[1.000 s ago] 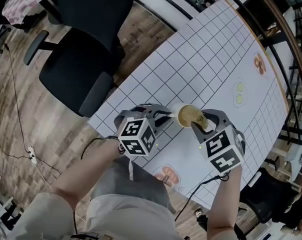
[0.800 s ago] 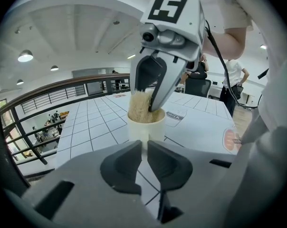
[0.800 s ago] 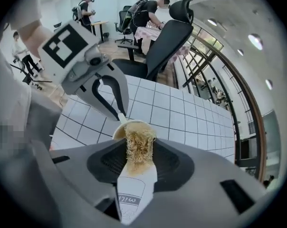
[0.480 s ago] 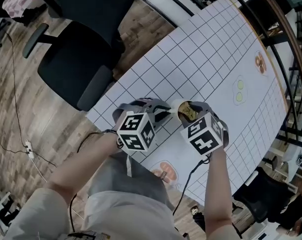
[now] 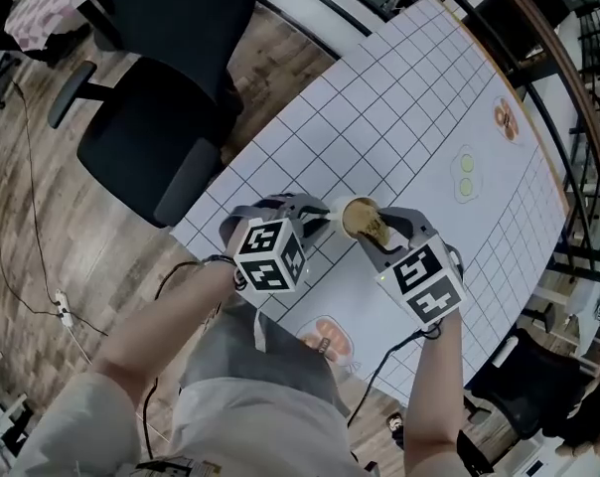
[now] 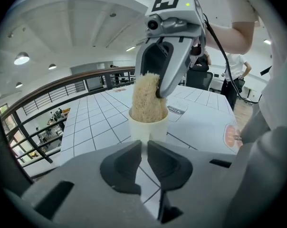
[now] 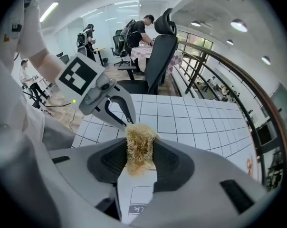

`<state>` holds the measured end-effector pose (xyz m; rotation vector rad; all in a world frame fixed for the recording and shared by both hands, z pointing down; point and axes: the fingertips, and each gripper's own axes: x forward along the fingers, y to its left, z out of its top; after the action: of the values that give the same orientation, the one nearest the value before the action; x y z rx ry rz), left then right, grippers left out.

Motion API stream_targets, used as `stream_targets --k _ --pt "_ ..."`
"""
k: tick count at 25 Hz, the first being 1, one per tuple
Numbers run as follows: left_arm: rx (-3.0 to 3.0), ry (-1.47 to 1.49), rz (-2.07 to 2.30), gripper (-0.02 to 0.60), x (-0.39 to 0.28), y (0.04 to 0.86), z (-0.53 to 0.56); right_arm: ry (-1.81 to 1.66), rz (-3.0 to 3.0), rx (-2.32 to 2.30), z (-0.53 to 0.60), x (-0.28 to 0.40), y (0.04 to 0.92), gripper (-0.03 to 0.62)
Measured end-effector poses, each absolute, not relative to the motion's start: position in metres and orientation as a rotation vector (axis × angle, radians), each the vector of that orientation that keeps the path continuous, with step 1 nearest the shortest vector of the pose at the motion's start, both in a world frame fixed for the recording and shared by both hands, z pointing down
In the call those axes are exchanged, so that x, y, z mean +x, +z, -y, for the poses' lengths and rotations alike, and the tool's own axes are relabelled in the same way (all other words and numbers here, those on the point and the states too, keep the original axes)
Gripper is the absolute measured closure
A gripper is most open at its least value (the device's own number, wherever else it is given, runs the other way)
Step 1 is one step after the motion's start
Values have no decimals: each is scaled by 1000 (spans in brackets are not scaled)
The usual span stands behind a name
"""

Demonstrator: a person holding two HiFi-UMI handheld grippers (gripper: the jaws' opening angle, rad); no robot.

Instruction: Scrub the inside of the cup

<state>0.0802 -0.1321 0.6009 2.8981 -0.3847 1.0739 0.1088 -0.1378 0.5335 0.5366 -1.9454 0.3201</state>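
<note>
On the desk (image 5: 399,117), my right fingers (image 7: 169,163) pinch the scrubber (image 7: 139,146) inside the cup (image 6: 148,127); my left fingers (image 6: 119,167), nearly together, nip its side. Hard twisting could wrench it loose.

Floor: wood planks (image 5: 42,217) lay left of your left gripper (image 5: 318,229).
Chair: a black office chair (image 5: 151,137) stood up-left of it.
Table: you had a white gridded top (image 5: 419,97) beyond it.
Railing: a dark rail (image 5: 553,78) curved past the table's far edge.
Light: round ceiling lamps (image 6: 21,58) glowed overhead.
</note>
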Motion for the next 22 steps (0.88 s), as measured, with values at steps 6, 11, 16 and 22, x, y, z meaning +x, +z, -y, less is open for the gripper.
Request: stream_targets --k 6,11,16,22 --pt "2852 1011 370 516 79 590 125 328 1987 725 138 124 501 445" --pt "2788 902 461 514 67 563 126 324 2038 847 133 126 481 444" --pt "2798 757 586 515 53 514 133 294 2106 968 130 125 450 444" --pt "2871 636 649 517 43 443 129 263 2189 1105 120 126 406 442"
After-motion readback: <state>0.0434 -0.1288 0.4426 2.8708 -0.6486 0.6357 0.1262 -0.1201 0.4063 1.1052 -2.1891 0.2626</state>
